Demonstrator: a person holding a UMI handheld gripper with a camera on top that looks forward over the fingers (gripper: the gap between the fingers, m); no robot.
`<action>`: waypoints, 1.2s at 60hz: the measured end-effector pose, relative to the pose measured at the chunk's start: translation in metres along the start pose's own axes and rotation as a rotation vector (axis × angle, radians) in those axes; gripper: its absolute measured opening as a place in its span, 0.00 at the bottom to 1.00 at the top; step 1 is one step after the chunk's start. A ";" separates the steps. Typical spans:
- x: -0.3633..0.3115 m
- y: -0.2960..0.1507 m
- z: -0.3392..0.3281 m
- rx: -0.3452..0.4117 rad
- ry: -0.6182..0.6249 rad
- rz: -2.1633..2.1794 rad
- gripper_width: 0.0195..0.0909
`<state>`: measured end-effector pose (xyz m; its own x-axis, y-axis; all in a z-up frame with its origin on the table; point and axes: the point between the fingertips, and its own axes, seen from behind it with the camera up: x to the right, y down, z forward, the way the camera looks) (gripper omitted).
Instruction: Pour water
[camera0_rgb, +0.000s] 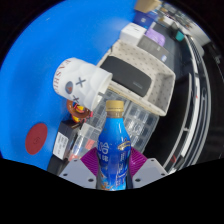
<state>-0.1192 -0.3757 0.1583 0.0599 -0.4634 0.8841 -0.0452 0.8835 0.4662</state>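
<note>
**Bottle pinched, cup just beyond**

While pinched between both fingers of the hand-held gripper (112, 172), stands upright as a blue-labelled bottle (113, 148) with a yellow cap, magenta pads (89, 163) pressed to either side of its lower body. Rises right between the fingers and hides much of what lies straight ahead. Just beyond the bottle and a little to its left, sits a clear plastic cup (78, 142) on the blue bench (40, 70), near a red round mark (38, 137) on the bench surface. Farther off, beyond the cup, lies a white mug (78, 79) printed with a cartoon face, tipped toward the camera. Beside the mug to the right, shows a beige box (140, 78) with a dark top, and past that a clutter of small items too blurred to name.
</note>
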 end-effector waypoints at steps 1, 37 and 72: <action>0.000 -0.002 0.001 0.001 0.001 -0.026 0.23; 0.005 0.014 -0.006 -0.044 -0.062 0.492 0.24; -0.057 0.020 -0.005 0.034 -0.253 1.986 0.25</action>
<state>-0.1185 -0.3312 0.1173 -0.2036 0.9776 0.0532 0.1256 0.0800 -0.9888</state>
